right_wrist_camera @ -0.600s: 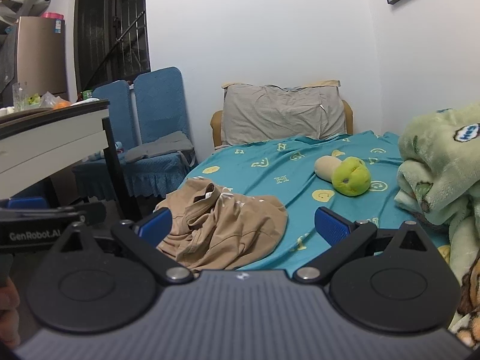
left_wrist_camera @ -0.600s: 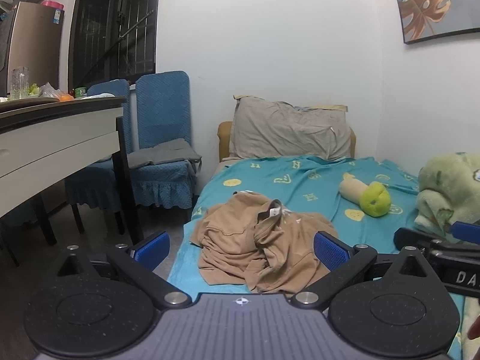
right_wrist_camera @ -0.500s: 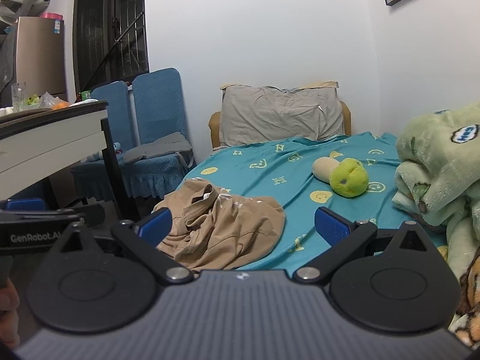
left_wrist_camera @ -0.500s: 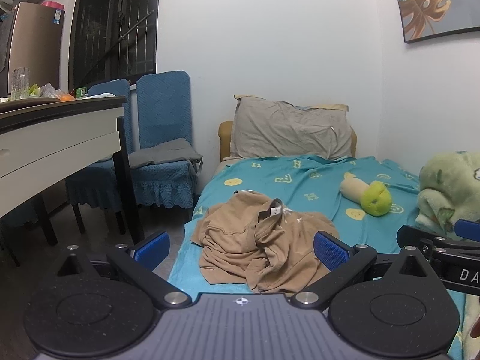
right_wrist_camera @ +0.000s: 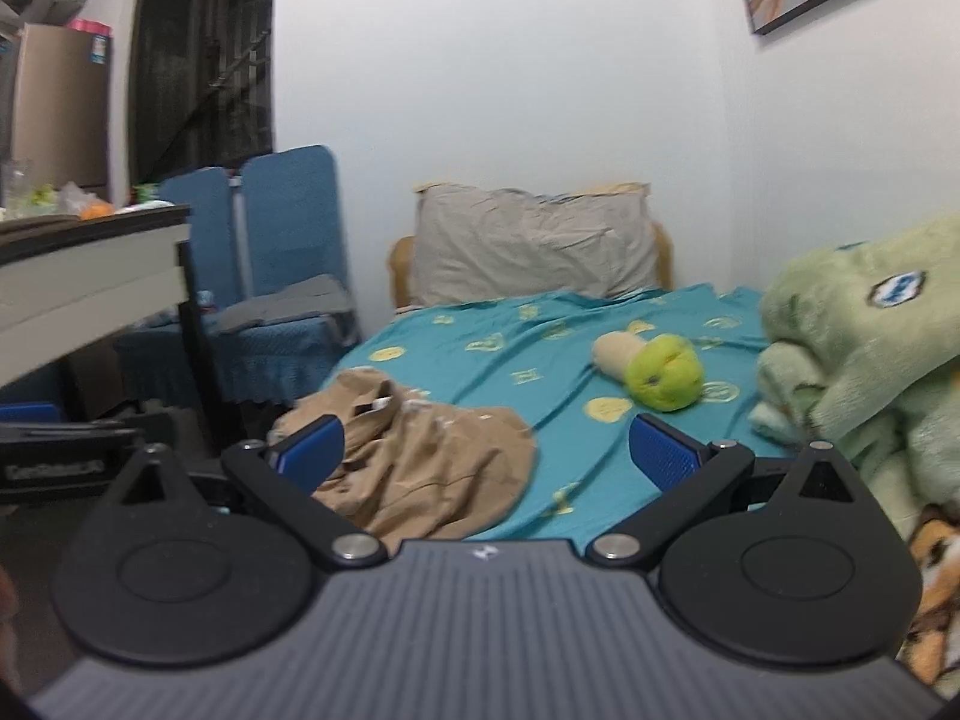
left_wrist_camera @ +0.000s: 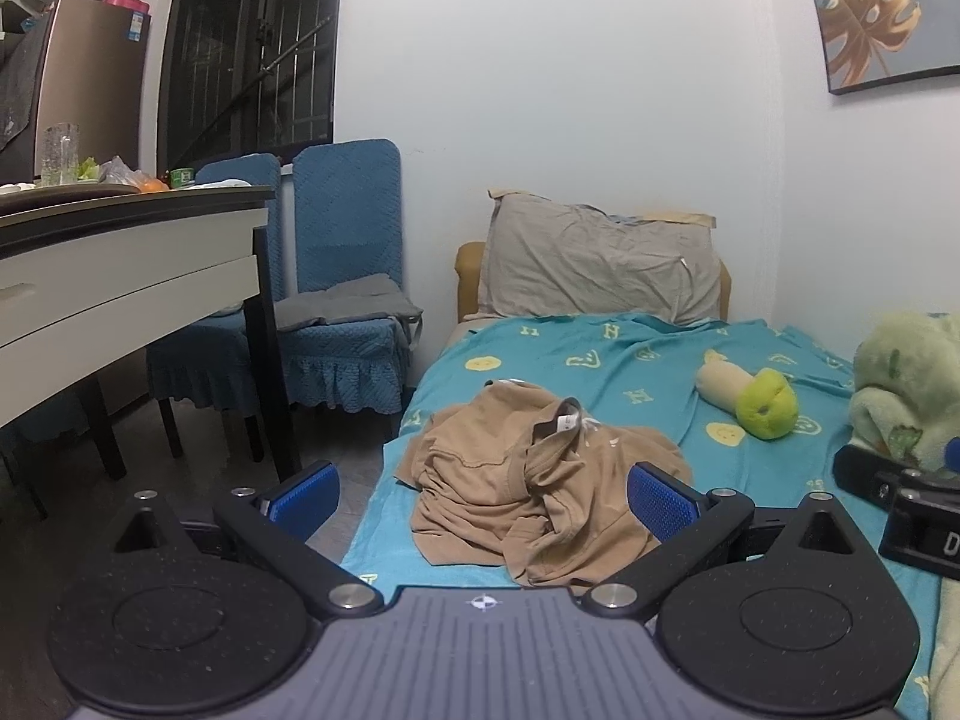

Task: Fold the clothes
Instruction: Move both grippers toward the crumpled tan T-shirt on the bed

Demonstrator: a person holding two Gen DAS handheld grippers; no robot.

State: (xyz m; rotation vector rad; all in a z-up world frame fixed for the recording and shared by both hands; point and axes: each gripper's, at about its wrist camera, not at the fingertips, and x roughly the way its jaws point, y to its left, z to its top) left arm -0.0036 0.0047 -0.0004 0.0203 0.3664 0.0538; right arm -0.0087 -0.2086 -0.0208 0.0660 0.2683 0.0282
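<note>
Hand-held gripper on the left (left_wrist_camera: 483,489) and right hand-held gripper (right_wrist_camera: 486,450), both spread wide and empty, above a crumpled tan garment (left_wrist_camera: 528,492) heaped, white neck label showing, near the teal bed (left_wrist_camera: 654,360) foot edge.

Both wrist views look low along the bed (left_wrist_camera: 660,360) from its foot edge toward the pillow (left_wrist_camera: 600,270) at the head. The left view sits nearer the bed's left edge, the right view further right; both share the tan garment (left_wrist_camera: 528,480), (right_wrist_camera: 420,456).
</note>
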